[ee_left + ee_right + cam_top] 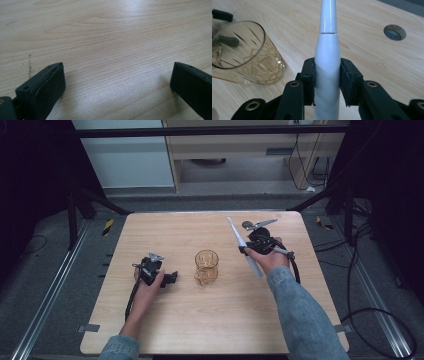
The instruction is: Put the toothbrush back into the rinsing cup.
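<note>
Toothbrush held above table, glass waiting

The left gripper (172, 279) rests low on the pale wooden table (210, 320), jaws spread and holding nothing. Mid-table stands the amber cut-glass tumbler (206, 266). Beyond it to the right, the right gripper (327, 82) clamps the white electric toothbrush (327, 75) by its body, raised and tilted; lowering it cleanly likely means centring it over the rim first.

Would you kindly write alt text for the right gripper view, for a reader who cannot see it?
The right gripper has its black fingers closed on the body of a white electric toothbrush, which points away up the frame. To its left stands an amber cut-glass cup on the light wooden table, which has a round hole at upper right.
</note>
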A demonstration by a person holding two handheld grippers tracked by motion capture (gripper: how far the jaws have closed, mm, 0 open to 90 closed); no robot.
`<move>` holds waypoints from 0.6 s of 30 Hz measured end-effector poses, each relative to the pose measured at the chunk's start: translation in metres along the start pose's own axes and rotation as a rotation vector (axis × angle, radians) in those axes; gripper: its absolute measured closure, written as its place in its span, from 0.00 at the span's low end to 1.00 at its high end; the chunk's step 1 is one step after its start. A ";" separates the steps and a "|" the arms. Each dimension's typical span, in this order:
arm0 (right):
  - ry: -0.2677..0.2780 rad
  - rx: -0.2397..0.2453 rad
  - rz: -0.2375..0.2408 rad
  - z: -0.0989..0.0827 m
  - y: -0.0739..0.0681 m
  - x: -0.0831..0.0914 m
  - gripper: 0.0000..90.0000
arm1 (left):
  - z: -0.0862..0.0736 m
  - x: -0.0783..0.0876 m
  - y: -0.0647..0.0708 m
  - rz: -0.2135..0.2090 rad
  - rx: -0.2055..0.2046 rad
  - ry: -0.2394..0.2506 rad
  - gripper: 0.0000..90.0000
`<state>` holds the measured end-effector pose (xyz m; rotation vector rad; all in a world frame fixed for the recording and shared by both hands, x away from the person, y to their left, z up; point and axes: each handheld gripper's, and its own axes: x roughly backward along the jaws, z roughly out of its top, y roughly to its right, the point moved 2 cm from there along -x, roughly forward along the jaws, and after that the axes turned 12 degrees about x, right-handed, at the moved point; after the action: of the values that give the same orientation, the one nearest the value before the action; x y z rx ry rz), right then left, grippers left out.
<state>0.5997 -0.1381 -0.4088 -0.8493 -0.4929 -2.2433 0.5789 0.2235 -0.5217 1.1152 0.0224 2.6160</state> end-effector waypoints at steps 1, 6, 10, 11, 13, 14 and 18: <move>0.024 0.000 -0.007 0.004 -0.004 0.001 0.74 | 0.000 0.000 0.000 0.000 0.001 0.000 0.00; 0.058 0.008 -0.009 0.010 -0.009 0.002 0.74 | 0.000 0.000 0.000 0.000 0.001 0.001 0.00; 0.102 0.015 -0.014 0.019 -0.018 0.004 0.74 | 0.000 0.000 0.000 0.000 0.000 0.000 0.00; 0.102 0.015 -0.014 0.019 -0.018 0.004 0.74 | 0.000 0.000 0.000 0.001 -0.001 -0.001 0.00; 0.122 0.020 -0.014 0.024 -0.021 0.006 0.74 | 0.000 0.000 0.000 0.000 -0.001 -0.001 0.00; 0.128 0.022 -0.013 0.026 -0.023 0.007 0.74 | 0.000 0.000 0.000 0.001 -0.001 -0.001 0.00; 0.145 0.025 -0.015 0.031 -0.026 0.009 0.74 | 0.000 0.000 0.000 0.001 -0.001 -0.001 0.00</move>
<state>0.5895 -0.1076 -0.3831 -0.6664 -0.4594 -2.2873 0.5788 0.2236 -0.5217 1.1165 0.0202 2.6156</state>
